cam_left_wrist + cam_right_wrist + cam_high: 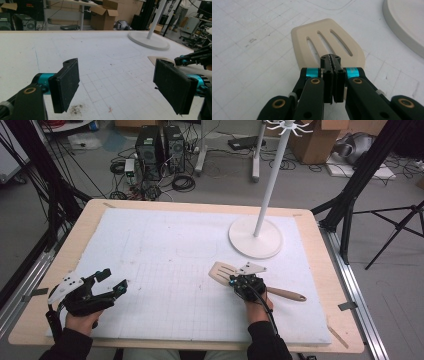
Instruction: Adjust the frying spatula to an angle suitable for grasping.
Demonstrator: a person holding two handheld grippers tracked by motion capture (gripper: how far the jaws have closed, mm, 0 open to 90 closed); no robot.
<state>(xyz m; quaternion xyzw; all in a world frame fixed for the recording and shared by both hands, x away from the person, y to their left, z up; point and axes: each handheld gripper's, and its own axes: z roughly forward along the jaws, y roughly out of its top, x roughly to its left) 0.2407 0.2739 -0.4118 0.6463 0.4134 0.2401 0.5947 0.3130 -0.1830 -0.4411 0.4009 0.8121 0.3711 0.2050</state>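
Two grippers sit over the white mat (165,255), and just one has work in hand. The right gripper (239,281), at about five o'clock on the mat, has its jaws pressed together over the spatula (224,272). In the right gripper view the pads (329,75) meet with nothing visible between them, right above where the slotted blade (329,42) narrows to its neck; whether they pinch the neck below, I cannot tell. The spatula lies flat, blade toward ten o'clock, wooden handle (287,294) trailing toward four o'clock past the hand. So the grasp looks begun at most; lifting and carrying the spatula seem still to come.

The left gripper (112,281) rests at eight o'clock, jaws wide apart and empty, well apart from the spatula.

A white stand (256,236) rises at one o'clock, its round base near the blade. Its hooks (289,126) are high up, so the pole could hinder a lift that way. Otherwise the mat around is bare.
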